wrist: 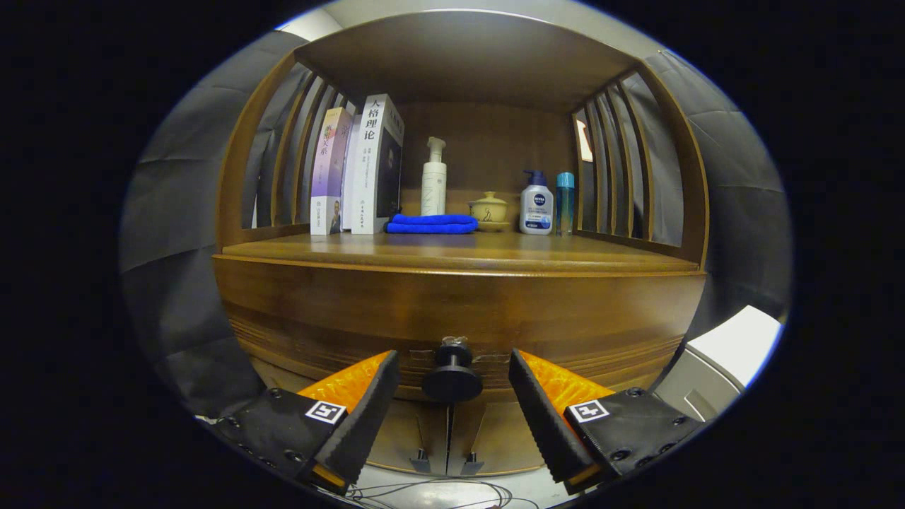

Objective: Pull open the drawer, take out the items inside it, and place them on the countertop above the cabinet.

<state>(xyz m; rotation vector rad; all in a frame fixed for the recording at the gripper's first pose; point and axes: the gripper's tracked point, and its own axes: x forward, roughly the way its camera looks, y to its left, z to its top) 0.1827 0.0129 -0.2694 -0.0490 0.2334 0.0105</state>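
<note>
Between the spread fingers of the hand-held gripper [454, 367] sits the closed drawer's [459, 311] round knob [452, 373], untouched by either finger.

- The camera rides on the tongs [452, 385] and looks forward along the two fingers [368, 406], which rise from the bottom of the view, spread apart.
- It faces the wooden cabinet [297, 311] square on, from close in, at about the height of the drawer front [565, 311].
- The drawer knob [452, 375] sits dead ahead, in the gap between the fingers, touched by neither.
- Above that, the view reaches across the counter [495, 251] into the shelf recess as far as its back panel [488, 148].
- Wide fisheye: the cabinet's straight edges bow outward, and the lower cabinet doors [495, 435] show under the fingers.
</note>
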